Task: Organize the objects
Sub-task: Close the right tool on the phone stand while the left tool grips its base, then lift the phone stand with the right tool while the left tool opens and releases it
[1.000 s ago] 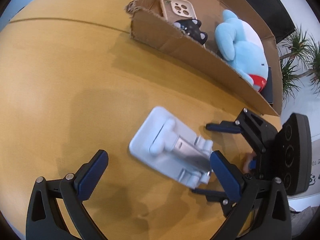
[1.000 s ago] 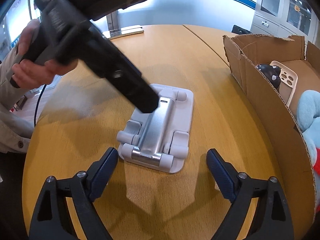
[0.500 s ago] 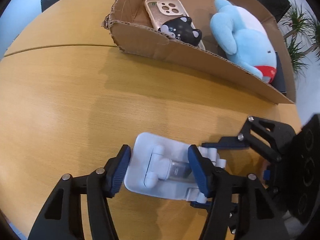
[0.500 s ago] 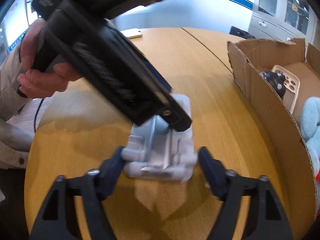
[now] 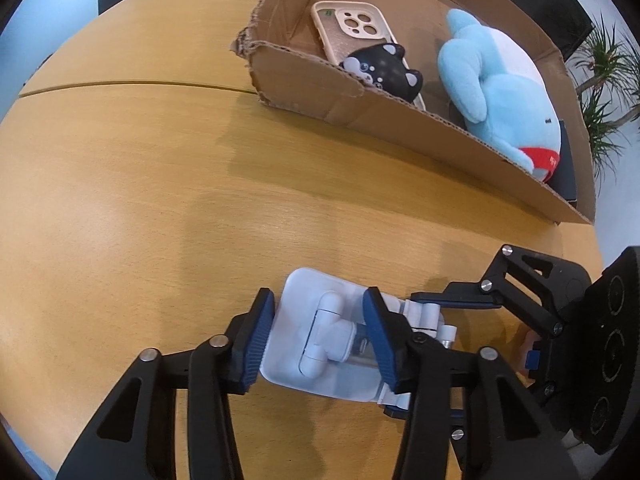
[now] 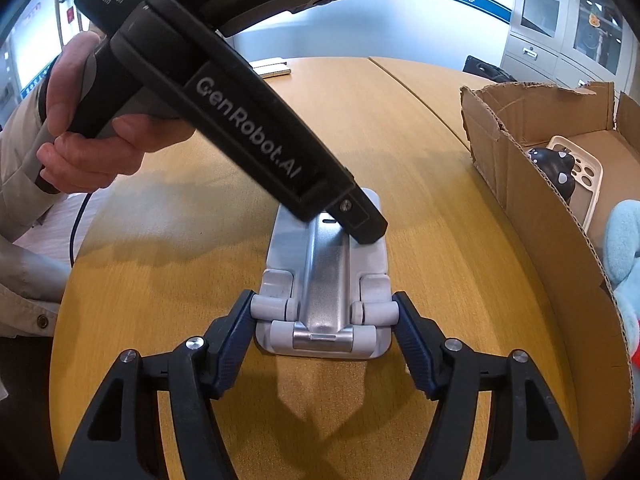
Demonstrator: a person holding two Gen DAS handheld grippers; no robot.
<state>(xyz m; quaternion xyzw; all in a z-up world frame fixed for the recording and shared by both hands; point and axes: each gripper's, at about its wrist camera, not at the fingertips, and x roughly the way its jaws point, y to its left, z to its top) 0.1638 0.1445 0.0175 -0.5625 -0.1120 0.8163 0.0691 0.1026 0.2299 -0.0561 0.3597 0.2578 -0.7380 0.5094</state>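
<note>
A white folded phone stand (image 5: 320, 340) with a silver middle bar lies flat on the wooden table (image 5: 140, 200). My left gripper (image 5: 318, 336) is shut on the stand's base end, one blue pad on each side. My right gripper (image 6: 324, 320) is shut on the stand's (image 6: 326, 280) hinged end, its pads pressed on both hinge knobs. The left gripper's body (image 6: 248, 128) crosses the right wrist view and hides the stand's far end. A cardboard box (image 5: 360, 100) stands behind the stand.
The box holds a pink phone case (image 5: 352, 28), a black cat toy (image 5: 380, 68) and a blue plush (image 5: 500, 92). In the right wrist view the box (image 6: 540, 208) is to the right. A plant (image 5: 608, 80) stands past the table. A person's hand (image 6: 88, 128) holds the left gripper.
Both grippers have closed in from open onto the stand, the left on its base end and the right on its hinged end. The stand lies in about the same place.
</note>
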